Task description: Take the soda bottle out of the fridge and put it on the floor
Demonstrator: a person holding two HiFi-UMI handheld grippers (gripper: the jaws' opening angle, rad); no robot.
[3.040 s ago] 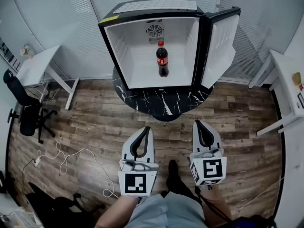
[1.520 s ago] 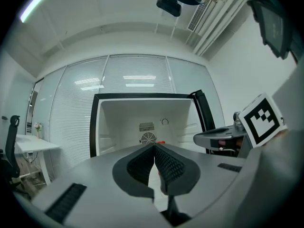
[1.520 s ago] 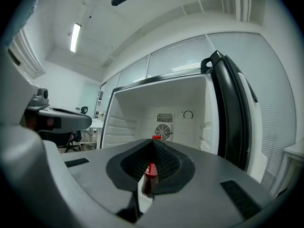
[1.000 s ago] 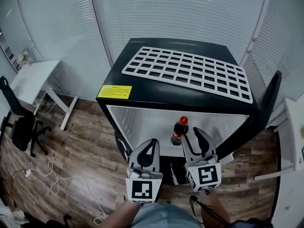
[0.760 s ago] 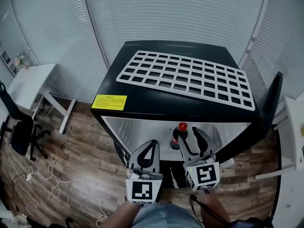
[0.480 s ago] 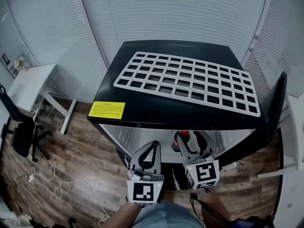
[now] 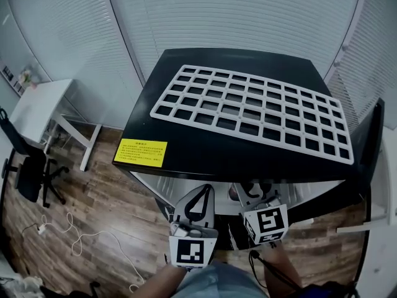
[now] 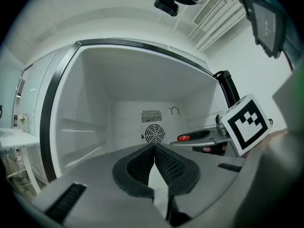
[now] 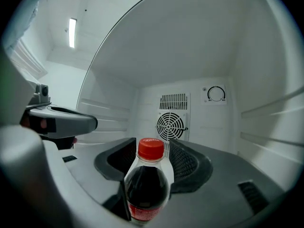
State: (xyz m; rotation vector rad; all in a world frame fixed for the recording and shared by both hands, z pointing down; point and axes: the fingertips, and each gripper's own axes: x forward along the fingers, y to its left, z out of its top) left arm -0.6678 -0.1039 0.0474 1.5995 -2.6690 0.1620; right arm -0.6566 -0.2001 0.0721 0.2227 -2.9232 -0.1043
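Note:
A soda bottle (image 9: 147,184) with dark drink and a red cap (image 9: 151,148) stands upright inside the white fridge (image 9: 199,70). My right gripper (image 9: 153,140) has reached into the fridge; its jaws are opening, and the bottle stands between them with neither pad pressing on it. In the head view the right gripper (image 7: 256,189) pokes under the fridge's black top (image 7: 248,151), which hides the bottle. My left gripper (image 8: 154,146) hangs at the fridge mouth to the left, shut and empty. The left gripper view shows the red cap (image 8: 184,137) beside the right gripper's marker cube (image 8: 247,124).
A white grid rack (image 7: 248,113) lies on the fridge top, beside a yellow label (image 7: 141,151). The fridge door (image 7: 367,141) stands open at the right. A fan grille (image 9: 170,125) is on the back wall. A desk (image 7: 37,107), chair (image 7: 28,166) and cable (image 7: 68,234) stand left on the wooden floor.
The view has come closer over the fridge, and its top now covers the bottle. Both grippers have gone forward; the right one went in around the bottle.

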